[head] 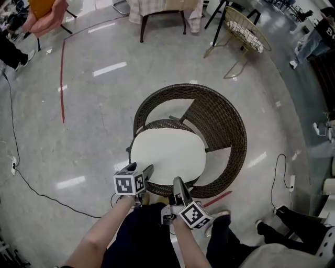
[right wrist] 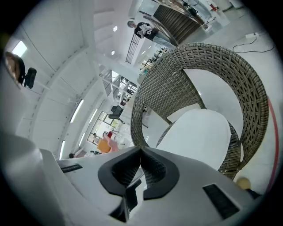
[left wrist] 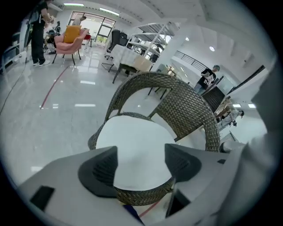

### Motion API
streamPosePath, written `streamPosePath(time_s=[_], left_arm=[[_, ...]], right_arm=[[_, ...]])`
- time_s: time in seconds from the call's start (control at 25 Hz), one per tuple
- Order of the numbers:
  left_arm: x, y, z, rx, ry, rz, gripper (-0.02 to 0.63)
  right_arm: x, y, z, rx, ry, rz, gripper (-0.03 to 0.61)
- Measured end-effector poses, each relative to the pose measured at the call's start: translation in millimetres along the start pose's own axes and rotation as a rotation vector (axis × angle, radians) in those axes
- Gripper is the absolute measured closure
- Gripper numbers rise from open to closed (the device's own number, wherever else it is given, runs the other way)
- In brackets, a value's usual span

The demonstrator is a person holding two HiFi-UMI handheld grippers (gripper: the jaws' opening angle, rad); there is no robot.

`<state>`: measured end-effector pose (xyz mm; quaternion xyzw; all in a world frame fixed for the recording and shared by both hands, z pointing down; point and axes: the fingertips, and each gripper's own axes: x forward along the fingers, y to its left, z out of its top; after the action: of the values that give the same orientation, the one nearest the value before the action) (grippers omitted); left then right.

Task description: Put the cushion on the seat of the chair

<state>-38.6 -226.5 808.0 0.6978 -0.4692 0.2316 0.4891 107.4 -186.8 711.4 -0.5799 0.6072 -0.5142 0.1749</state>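
A white rounded cushion [head: 167,155] lies flat on the seat of the dark wicker tub chair [head: 225,131], whose curved back wraps the far and right sides. My left gripper [head: 144,172] hovers just above the cushion's near left edge, open; in the left gripper view the gripper [left wrist: 140,165] has nothing between its jaws, and the cushion [left wrist: 137,152] and chair [left wrist: 185,106] show beyond them. My right gripper [head: 179,184] sits at the seat's near rim. In the right gripper view the gripper [right wrist: 140,152] is shut with its pads together and empty, the cushion [right wrist: 199,132] ahead.
A gold wire chair [head: 243,31] stands at the back right, a draped table [head: 162,13] at the back, a pink armchair [head: 47,15] at the far left. A red floor line [head: 63,78] and a black cable [head: 31,183] run on the left. Someone's shoes [head: 293,220] are at the lower right.
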Motion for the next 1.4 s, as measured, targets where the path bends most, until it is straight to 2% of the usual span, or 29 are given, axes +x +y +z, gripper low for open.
streamPosePath(time_s=[0.04,0.12,0.28,0.36,0.6,0.8,1.04,1.24,1.4], left_arm=[[-9,-7,6,0.005,-0.028,-0.010,0.304],[-26,-24,19,0.028,-0.076,-0.038,0.370],[-62,-60,40,0.089,-0.143,-0.095,0.447],[-76,-75,51,0.093,-0.179,-0.126,0.501],[-110,-118,81,0.106,-0.254,-0.203,0.586],[-137,-152,89,0.099,-0.290,-0.289,0.597],[-175,-187,95,0.146,-0.332,-0.374,0.597],[-208,-213,96,0.206,-0.356,-0.434,0.598],[-235,-229,106,0.204,-0.403,-0.489,0.598]], right_arm=[[-1,4,4,-0.003,-0.009,0.001,0.588],[-4,13,13,-0.001,-0.032,0.009,0.588],[-10,35,30,-0.005,-0.071,0.024,0.588],[-13,48,38,-0.021,-0.086,0.038,0.588],[-29,92,56,-0.117,-0.092,0.098,0.588],[-53,121,67,-0.261,-0.102,0.147,0.588],[-81,155,98,-0.354,-0.187,0.199,0.588],[-102,188,121,-0.408,-0.257,0.197,0.588],[-109,217,132,-0.472,-0.285,0.200,0.588]])
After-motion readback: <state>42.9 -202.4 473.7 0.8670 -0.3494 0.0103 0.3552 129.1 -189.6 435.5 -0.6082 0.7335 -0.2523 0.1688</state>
